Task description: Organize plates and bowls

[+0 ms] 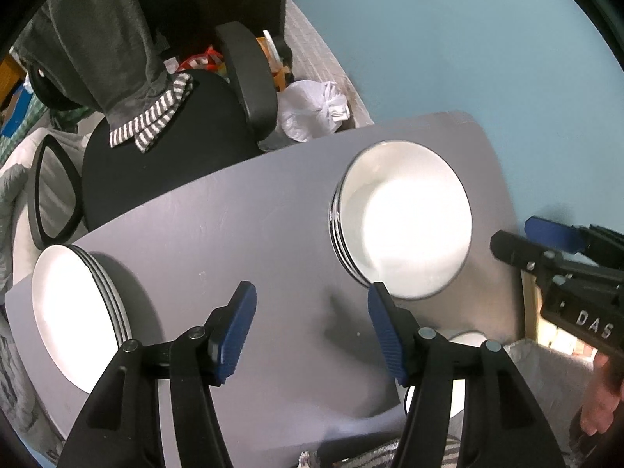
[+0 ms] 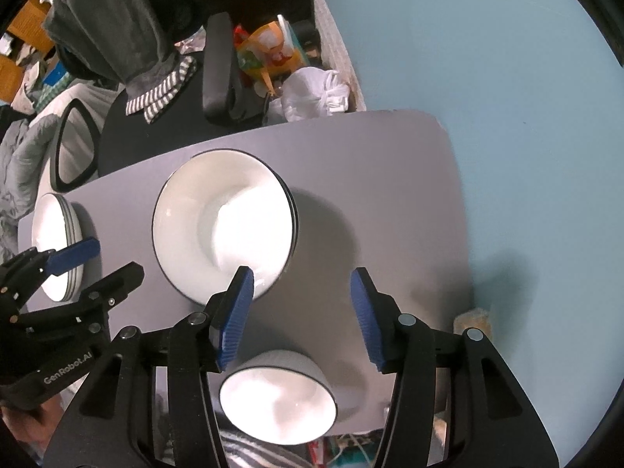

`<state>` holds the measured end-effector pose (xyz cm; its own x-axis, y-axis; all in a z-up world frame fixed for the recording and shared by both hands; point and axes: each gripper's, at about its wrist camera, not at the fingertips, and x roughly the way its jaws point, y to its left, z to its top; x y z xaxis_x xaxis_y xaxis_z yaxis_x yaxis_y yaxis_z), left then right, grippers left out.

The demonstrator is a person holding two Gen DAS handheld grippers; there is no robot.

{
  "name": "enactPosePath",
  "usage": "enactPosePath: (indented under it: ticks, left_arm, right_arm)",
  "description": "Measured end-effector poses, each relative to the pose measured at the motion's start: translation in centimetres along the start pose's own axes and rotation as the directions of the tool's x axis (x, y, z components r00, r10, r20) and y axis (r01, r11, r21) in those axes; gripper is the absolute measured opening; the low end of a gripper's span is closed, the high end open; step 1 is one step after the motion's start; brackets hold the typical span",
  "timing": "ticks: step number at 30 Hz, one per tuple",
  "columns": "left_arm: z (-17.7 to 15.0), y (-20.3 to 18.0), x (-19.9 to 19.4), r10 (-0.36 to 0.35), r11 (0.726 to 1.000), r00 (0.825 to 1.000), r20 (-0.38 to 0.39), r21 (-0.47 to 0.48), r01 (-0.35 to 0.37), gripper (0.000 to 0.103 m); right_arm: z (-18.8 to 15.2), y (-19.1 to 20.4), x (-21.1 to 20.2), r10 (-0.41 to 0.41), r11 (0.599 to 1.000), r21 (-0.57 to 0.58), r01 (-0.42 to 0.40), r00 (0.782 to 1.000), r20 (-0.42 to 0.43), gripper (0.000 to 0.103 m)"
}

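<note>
From the left wrist view, the left tongs [image 1: 312, 331] hang over bare grey bench [image 1: 241, 234] with their blue pads spread fairly wide and nothing between them. To their left a stack of plates [image 1: 74, 312] sits at the bench's near corner; ahead and to the right sits a stack of shallow bowls [image 1: 409, 218], nested so that only dark rims show down one side. The right tongs [image 1: 514, 238] reach in from the right edge, just beside that stack. Like has been gathered with like, which I take to be the point of the sorting.

From the right wrist view, the right tongs [image 2: 302, 312] also stand apart and empty, one pad overlapping the near rim of the stacked shallow bowls [image 2: 222, 222] in the picture, though whether it touches I cannot tell. A small deep bowl [image 2: 277, 401] stands alone at the bench's near edge, beneath the tongs. The plates [image 2: 56, 245] lie far left, behind the left tongs [image 2: 74, 253]. The lone bowl looks like the piece left to place, if it has a place with the others.
</note>
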<state>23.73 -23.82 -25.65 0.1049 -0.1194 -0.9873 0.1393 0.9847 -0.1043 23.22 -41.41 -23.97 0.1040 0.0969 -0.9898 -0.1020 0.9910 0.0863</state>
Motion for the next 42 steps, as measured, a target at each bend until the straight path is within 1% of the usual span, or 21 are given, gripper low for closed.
enactPosePath:
  ticks: [7, 13, 22, 26, 36, 38, 39, 42]
  left_arm:
    - [-2.0, -0.6, -0.3, -0.014, 0.999, 1.000, -0.011, 0.035, 0.015, 0.061]
    - [-4.0, -0.9, -0.7, -0.021, 0.997, 1.000, -0.017, 0.071, 0.023, 0.061]
    - [-6.2, -2.0, -0.5, -0.037, 0.993, 0.999, -0.038, 0.113, 0.041, 0.061]
    - [-6.8, -2.7, -0.3, -0.042, 0.990, 0.998, -0.046, 0.133, 0.048, 0.061]
    - [-8.1, -5.0, 1.2, -0.060, 0.981, 0.993, -0.102, 0.177, 0.077, 0.062]
    - [-8.2, -5.3, 1.5, -0.062, 0.980, 0.992, -0.112, 0.184, 0.082, 0.062]
    - [-8.3, -5.5, 1.7, -0.060, 0.979, 0.991, -0.118, 0.187, 0.082, 0.062]
    - [-8.6, -5.8, 2.2, -0.060, 0.977, 0.989, -0.135, 0.196, 0.086, 0.063]
  right_arm:
    - [-2.0, 0.1, -1.8, -0.014, 1.000, 0.028, 0.013, 0.999, 0.036, 0.051]
    - [-3.7, 0.3, -2.3, -0.015, 0.999, 0.043, 0.013, 0.999, 0.045, 0.051]
    - [-6.5, 0.0, -2.7, -0.015, 0.997, 0.082, 0.012, 0.999, 0.039, 0.052]
    - [-7.8, -1.0, -2.8, -0.021, 0.993, 0.114, 0.017, 0.999, 0.034, 0.052]
    - [-10.9, -3.0, -1.6, -0.028, 0.983, 0.181, 0.028, 1.000, 0.001, 0.053]
    - [-11.3, -3.2, -1.2, -0.024, 0.981, 0.190, 0.024, 1.000, -0.005, 0.055]
    - [-11.5, -3.4, -1.0, -0.022, 0.981, 0.193, 0.022, 1.000, -0.006, 0.059]
    - [-12.0, -3.5, -0.2, -0.022, 0.980, 0.198, 0.024, 1.000, -0.014, 0.061]
